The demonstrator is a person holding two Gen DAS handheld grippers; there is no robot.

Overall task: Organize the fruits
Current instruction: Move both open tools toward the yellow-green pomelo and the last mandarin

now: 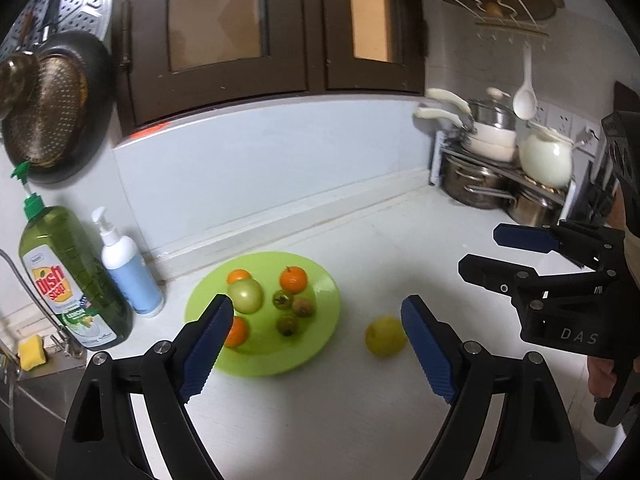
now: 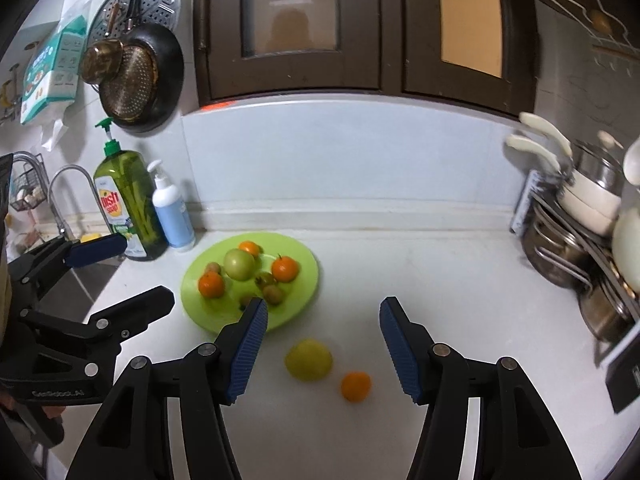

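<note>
Green plate (image 2: pixel 308 276) at frame centre on white counter (image 2: pixel 440 280), loaded with three oranges, one green apple (image 2: pixel 239 264), several small brownish fruits. Yellow fruit (image 2: pixel 308 360) and loose orange (image 2: pixel 355 386) off the plate, lower centre, close together but apart. Left gripper (image 1: pixel 318 340) wide open, empty. Right gripper (image 2: pixel 324 344) open, empty, above the yellow fruit. Soap bottles (image 2: pixel 132 204) left of plate.

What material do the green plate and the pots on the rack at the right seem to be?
Green plate: probably plastic, possibly glazed ceramic; uniform lime colour, soft glossy highlights. Lower pots: stainless steel, by their mirror-like silver reflections.
</note>
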